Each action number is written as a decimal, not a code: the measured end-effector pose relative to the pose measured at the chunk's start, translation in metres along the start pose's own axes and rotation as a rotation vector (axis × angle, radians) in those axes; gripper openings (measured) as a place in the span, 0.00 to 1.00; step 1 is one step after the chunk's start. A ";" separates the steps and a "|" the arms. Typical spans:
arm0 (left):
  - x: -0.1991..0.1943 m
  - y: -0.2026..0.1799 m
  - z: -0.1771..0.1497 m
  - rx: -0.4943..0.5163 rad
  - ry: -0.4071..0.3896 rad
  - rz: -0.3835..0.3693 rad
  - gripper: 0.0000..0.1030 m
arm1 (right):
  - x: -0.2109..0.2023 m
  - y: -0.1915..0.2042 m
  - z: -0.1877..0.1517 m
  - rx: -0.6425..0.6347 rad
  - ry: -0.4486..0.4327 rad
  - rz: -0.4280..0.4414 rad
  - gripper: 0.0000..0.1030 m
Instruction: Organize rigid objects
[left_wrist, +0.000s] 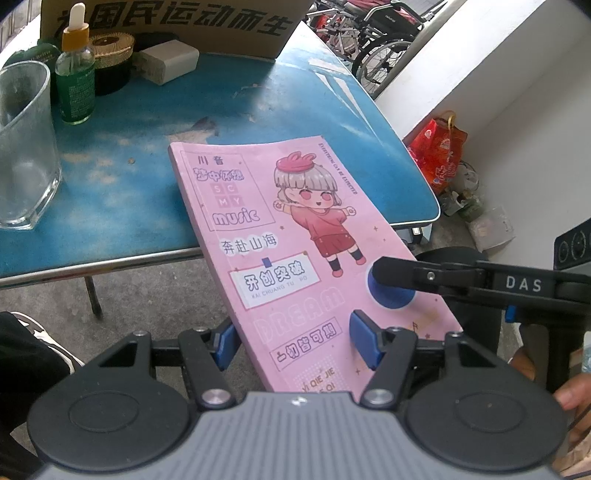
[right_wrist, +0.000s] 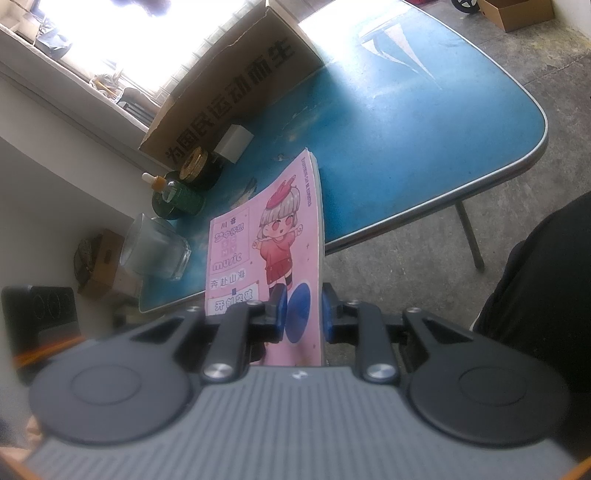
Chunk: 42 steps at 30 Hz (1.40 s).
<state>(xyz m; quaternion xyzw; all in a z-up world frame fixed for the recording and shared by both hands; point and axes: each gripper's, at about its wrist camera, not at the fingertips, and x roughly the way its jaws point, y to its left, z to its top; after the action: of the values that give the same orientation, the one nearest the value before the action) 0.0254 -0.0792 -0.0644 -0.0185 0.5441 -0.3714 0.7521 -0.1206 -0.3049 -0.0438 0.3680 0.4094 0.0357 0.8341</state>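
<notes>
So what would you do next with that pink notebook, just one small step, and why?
Probably ease the pink notebook forward and lay it flat on the blue table. The right hand-held gripper pinches its near end, and much of it hangs past the table's edge. The left hand-held gripper stands open around its near edge without pressing, and bare tabletop lies ahead.

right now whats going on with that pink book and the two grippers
A person is working two handheld grippers over a blue table. The right gripper is shut on the edge of the pink notebook, holding it out past the table's near edge. The left gripper sits open with the notebook's near end between its fingers, not pressing it. A glass jar, dropper bottle and cardboard box stand farther back.
</notes>
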 end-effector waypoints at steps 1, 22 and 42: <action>0.000 0.001 0.001 -0.002 0.002 -0.002 0.61 | 0.000 0.000 0.000 0.003 0.002 -0.002 0.18; -0.008 -0.002 -0.002 0.017 -0.023 -0.004 0.61 | -0.002 0.003 0.000 -0.010 -0.013 0.009 0.18; -0.008 -0.003 -0.001 0.021 -0.019 -0.002 0.61 | -0.004 0.003 0.000 -0.013 -0.017 0.014 0.18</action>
<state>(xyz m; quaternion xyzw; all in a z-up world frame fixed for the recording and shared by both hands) 0.0216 -0.0765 -0.0566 -0.0148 0.5331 -0.3778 0.7569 -0.1224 -0.3045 -0.0389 0.3655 0.3994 0.0409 0.8398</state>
